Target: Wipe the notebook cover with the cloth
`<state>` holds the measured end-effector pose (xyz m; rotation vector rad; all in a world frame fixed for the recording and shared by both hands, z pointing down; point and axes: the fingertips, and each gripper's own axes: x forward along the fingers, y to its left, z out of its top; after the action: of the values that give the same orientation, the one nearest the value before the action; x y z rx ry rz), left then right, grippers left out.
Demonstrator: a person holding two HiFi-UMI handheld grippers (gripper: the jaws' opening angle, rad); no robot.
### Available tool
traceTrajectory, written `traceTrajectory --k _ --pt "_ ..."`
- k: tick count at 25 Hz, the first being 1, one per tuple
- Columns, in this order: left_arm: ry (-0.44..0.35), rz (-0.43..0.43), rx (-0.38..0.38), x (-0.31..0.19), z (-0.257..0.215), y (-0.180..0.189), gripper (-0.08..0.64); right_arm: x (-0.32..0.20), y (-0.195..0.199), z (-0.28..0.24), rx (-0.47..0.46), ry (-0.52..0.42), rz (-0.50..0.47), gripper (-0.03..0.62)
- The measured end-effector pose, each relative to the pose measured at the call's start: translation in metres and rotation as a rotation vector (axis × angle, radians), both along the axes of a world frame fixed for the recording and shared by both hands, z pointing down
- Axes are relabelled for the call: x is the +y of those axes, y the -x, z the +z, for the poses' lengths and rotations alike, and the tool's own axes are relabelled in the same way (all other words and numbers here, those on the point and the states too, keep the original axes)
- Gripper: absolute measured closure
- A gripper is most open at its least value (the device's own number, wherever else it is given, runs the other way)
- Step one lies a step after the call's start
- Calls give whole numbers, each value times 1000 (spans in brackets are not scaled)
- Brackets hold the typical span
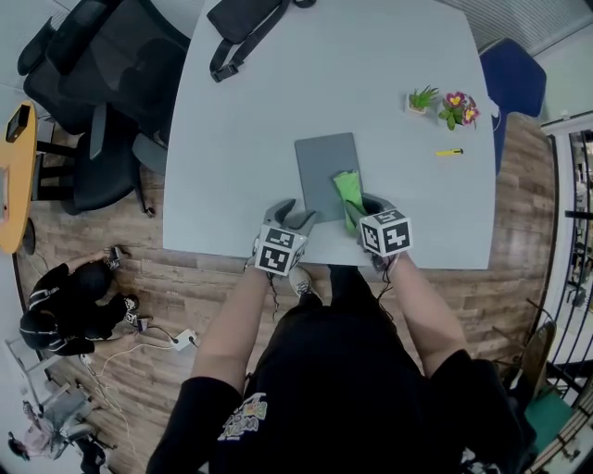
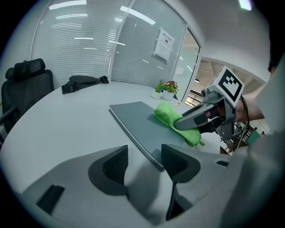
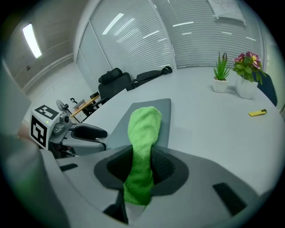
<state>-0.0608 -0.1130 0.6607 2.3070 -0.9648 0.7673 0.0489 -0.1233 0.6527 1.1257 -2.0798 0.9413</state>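
Observation:
A grey notebook (image 1: pixel 326 171) lies flat on the pale table (image 1: pixel 232 167), close to its near edge. My right gripper (image 1: pixel 364 211) is shut on a green cloth (image 1: pixel 349 194), which drapes forward onto the notebook's right part. In the right gripper view the cloth (image 3: pixel 143 127) runs up from between the jaws onto the cover (image 3: pixel 164 124). My left gripper (image 1: pixel 295 220) stands open at the notebook's near left corner. In the left gripper view that corner of the notebook (image 2: pixel 138 118) lies just ahead of the gap in the left gripper (image 2: pixel 144 162), and the right gripper (image 2: pixel 182 124) presses the cloth (image 2: pixel 167 113) down.
Two small potted plants (image 1: pixel 423 98) (image 1: pixel 459 109) and a yellow marker (image 1: pixel 449 152) sit at the right of the table. A black bag (image 1: pixel 243 23) lies at its far side. Black office chairs (image 1: pixel 102 83) stand left, a blue chair (image 1: pixel 514 74) right.

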Motion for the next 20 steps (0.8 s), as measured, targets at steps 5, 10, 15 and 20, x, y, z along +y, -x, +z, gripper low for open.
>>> traceTrajectory --k 5,10,15,20 --pt "2 1 -1 0 0 0 323 -3 -22 0 4 -1 62 482" --pt "3 1 -4 0 2 1 323 -5 -44 4 24 14 102 482" --pt "10 0 -1 0 1 0 322 -11 -51 -1 34 -8 121 482" --pt "8 0 -1 0 1 0 322 -21 -38 -12 39 -49 86 482"
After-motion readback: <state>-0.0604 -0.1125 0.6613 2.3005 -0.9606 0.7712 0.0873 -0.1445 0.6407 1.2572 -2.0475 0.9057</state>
